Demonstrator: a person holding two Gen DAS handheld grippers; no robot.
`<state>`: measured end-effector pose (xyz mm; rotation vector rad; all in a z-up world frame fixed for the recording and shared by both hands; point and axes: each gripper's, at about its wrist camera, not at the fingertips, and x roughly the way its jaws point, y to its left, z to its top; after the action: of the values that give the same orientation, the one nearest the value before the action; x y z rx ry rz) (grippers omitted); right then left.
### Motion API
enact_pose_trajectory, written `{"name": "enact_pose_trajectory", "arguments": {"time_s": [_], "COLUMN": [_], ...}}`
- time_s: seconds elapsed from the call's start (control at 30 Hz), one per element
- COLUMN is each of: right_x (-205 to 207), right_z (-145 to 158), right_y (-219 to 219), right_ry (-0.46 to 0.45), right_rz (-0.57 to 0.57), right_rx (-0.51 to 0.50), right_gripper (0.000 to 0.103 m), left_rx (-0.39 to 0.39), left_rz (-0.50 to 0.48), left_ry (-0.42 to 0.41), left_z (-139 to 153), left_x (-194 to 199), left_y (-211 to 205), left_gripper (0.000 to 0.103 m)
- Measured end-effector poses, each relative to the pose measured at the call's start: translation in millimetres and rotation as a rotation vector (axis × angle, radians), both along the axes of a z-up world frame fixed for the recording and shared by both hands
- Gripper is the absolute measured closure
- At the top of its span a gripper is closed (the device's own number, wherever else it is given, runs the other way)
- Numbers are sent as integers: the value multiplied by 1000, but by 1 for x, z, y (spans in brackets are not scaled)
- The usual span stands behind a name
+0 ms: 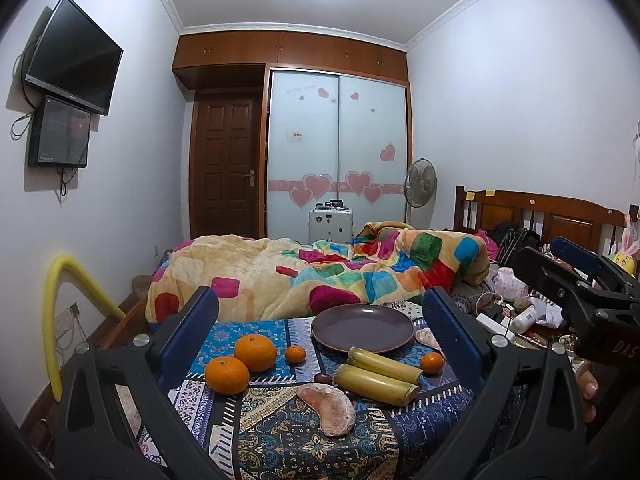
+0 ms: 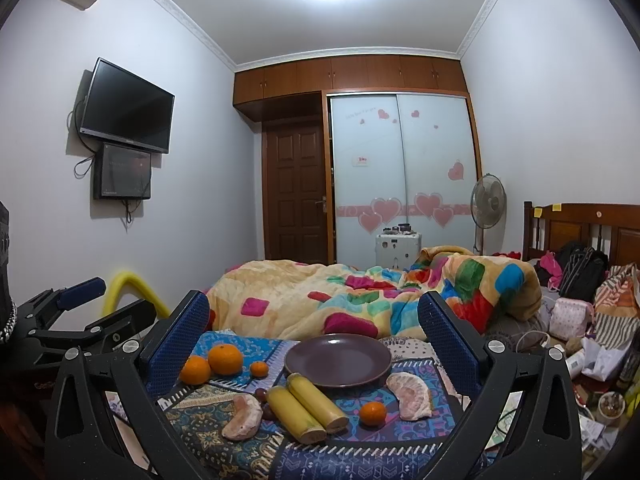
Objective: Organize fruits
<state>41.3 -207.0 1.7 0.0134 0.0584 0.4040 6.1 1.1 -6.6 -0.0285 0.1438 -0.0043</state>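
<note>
Presently both tongs hang above a patterned cloth spread at the foot of the bed, blue pads splayed wide, nothing between them. Left tongs and right tongs both released.

Fruit lies loose on the cloth, none of it on the plate, a dark purple dish at the far middle of the cloth.
- Two large oranges touching each other at the left; a small mandarin just beside them.
- Two yellow cut stalks side by side, touching, near edge of the plate.
- Second small mandarin right of the stalks.
- Peeled pomelo segment at near left; another at right, just beside the plate.
- Small dark round fruits left of the stalks; kind not clear.

Behind: colourful blanket heaped on the bed, wardrobe with heart stickers, wall television, standing fan.
</note>
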Motion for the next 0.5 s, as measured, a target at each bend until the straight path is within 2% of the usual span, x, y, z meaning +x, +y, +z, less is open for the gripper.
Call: {"name": "enact_pose_trajectory", "arguments": {"time_s": [0.13,0.27,0.5], "right_x": [4,14,50], "right_z": [-2,-8,-33], "right_y": [-1,-2,-3], "right_ry": [13,47,173], "right_rz": [-1,-18,-6], "right_rx": [-4,-18,-108], "right_gripper": [0,0,0], "left_rx": [-7,-24,-66], "left_rz": [11,-3,16], "left_ry": [15,72,198], "left_z": [-2,-7,-26], "left_x": [5,19,45], "left_y": [3,13,44], "left_gripper": [0,0,0]}}
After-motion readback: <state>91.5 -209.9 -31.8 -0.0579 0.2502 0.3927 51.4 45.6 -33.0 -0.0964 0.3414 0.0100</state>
